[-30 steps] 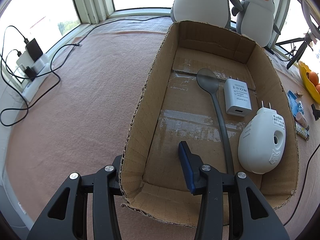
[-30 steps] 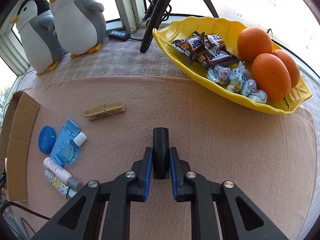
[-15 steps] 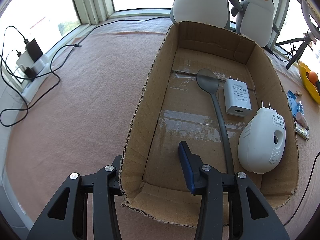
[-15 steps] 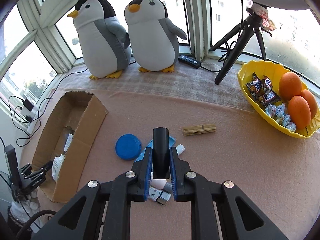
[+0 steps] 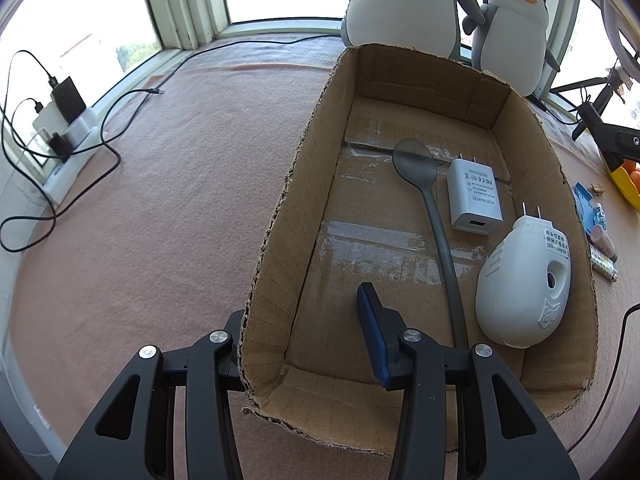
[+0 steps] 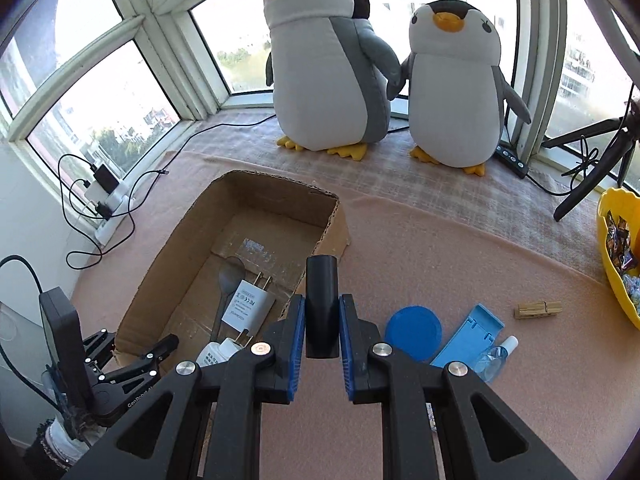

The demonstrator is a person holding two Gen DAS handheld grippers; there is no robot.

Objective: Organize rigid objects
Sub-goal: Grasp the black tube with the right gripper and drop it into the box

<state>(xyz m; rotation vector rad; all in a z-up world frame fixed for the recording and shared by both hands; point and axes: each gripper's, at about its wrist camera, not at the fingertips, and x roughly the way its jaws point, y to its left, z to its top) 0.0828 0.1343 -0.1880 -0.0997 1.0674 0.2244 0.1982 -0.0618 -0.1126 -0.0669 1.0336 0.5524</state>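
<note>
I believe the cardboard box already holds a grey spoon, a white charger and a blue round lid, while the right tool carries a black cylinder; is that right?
Not quite: the blue round lid lies on the pink cloth outside the cardboard box, as the right wrist view shows. The third item in the box is a white plug-in device, beside the grey spoon and white charger. The right tool does carry the black cylinder.
</note>
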